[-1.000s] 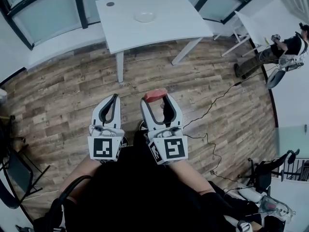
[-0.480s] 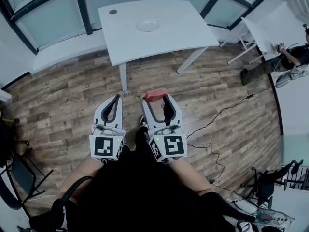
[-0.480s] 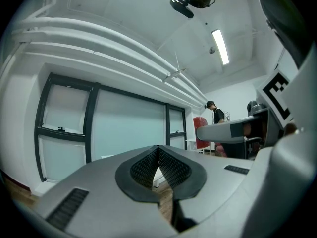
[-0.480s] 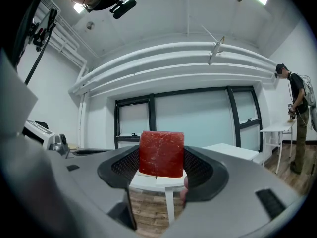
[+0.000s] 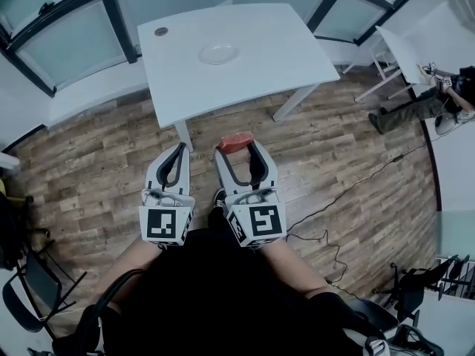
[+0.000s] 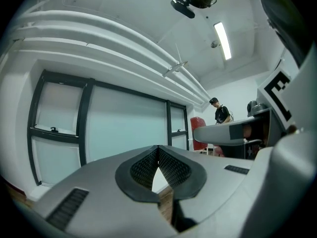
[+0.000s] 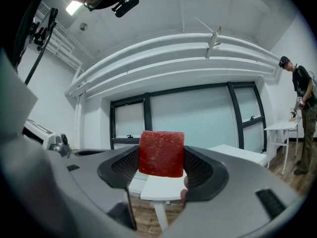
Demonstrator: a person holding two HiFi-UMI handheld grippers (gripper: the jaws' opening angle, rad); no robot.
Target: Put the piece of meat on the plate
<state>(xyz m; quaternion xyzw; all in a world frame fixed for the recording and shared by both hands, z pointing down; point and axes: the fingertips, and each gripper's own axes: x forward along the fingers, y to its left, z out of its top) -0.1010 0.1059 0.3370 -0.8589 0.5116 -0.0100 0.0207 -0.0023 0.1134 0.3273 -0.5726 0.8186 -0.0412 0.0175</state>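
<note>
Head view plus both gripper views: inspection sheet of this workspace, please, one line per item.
Surface: white table, ahead of the person, not yet reached.
Job's things: plate on the table, bare; piece of meat held in the air, short of the table.
Clutter: small round dark disc near the table's far-left corner.
Grippers: left gripper jaws together, nothing between them; right gripper closed on the piece of meat.
Cables: one dark cable trailing across the floor at right.
Surroundings: wooden floor, glazed wall panels, second white table, another person beside it.
</note>
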